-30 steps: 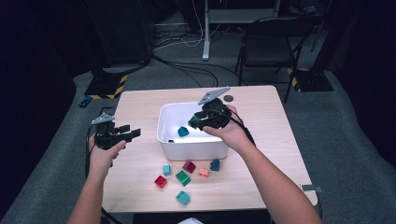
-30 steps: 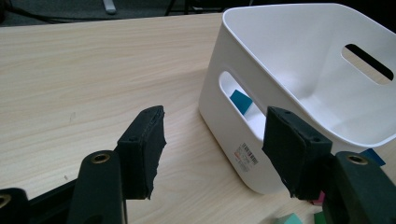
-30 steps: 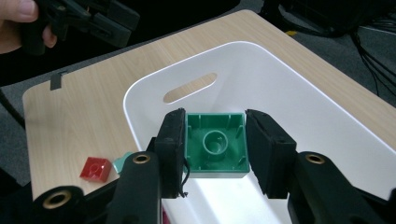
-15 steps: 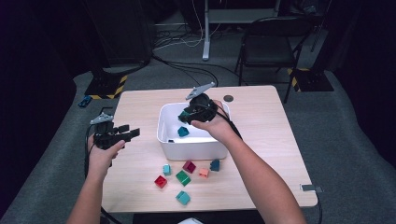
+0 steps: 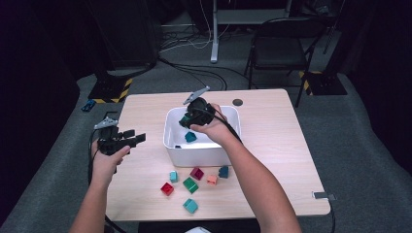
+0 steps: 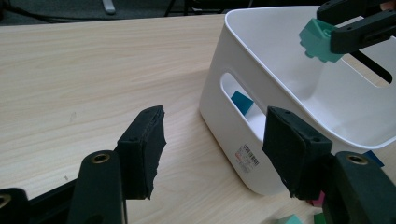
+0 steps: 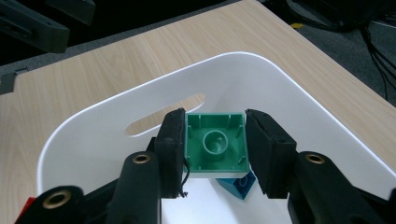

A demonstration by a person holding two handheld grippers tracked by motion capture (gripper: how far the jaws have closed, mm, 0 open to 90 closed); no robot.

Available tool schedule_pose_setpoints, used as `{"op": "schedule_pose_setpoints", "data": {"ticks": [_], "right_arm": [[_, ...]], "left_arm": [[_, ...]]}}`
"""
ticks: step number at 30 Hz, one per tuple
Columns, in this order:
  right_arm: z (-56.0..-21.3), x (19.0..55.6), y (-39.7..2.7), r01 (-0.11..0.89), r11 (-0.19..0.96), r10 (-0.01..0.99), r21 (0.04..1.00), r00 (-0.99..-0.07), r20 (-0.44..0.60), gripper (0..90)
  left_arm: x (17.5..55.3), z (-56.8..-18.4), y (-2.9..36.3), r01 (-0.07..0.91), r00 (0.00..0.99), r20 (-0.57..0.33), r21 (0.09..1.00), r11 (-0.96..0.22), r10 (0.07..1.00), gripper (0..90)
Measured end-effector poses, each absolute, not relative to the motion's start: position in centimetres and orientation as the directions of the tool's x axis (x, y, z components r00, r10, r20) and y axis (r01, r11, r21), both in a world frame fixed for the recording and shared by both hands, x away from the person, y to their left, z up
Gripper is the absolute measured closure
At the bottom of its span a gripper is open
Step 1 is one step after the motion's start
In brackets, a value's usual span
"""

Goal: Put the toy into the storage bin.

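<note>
My right gripper (image 7: 214,148) is shut on a green brick (image 7: 215,145), whose hollow underside faces the camera. It hangs over the inside of the white bin (image 5: 168,137), near the bin's far left part. The left gripper view has that green brick (image 6: 319,43) at top right, above the bin (image 6: 261,65). A blue brick (image 5: 190,137) lies on the bin floor, just below the held one. My left gripper (image 5: 132,138) hovers over the table's left side, open and empty, its jaws pointing at the bin wall.
Several loose bricks lie in front of the bin: red (image 5: 166,189), green (image 5: 190,184), dark red (image 5: 197,173), orange (image 5: 212,179), blue (image 5: 223,171) and teal (image 5: 190,205). A cable hole (image 5: 237,102) sits near the table's far edge. A chair (image 5: 282,51) stands beyond the table.
My right gripper has carried the green brick leftward and down, from the bin's far right rim to over its inside. The left gripper has stayed put.
</note>
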State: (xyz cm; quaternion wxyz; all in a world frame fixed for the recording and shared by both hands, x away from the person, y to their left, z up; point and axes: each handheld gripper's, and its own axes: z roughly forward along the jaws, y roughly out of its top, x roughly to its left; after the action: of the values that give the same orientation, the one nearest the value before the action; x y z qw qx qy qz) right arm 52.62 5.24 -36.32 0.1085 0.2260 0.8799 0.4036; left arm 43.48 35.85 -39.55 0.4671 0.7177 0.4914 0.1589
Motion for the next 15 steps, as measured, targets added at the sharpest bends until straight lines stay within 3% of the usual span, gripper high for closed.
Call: {"op": "schedule_pose_setpoints", "data": {"ticks": [12,15], "right_arm": [[-37.9,53.7,6.4,0.345,0.593,0.499,0.728,-0.866,0.005,58.2],[-38.1,54.0,6.3,0.343,0.589,0.503,0.732,-0.864,0.0,53.3]], "left_arm": [[43.5,-39.5,36.0,0.558,0.47,-0.233,0.825,-0.083,0.851,38.5],[43.5,-39.5,36.0,0.557,0.468,-0.234,0.827,-0.078,0.852,38.5]]}}
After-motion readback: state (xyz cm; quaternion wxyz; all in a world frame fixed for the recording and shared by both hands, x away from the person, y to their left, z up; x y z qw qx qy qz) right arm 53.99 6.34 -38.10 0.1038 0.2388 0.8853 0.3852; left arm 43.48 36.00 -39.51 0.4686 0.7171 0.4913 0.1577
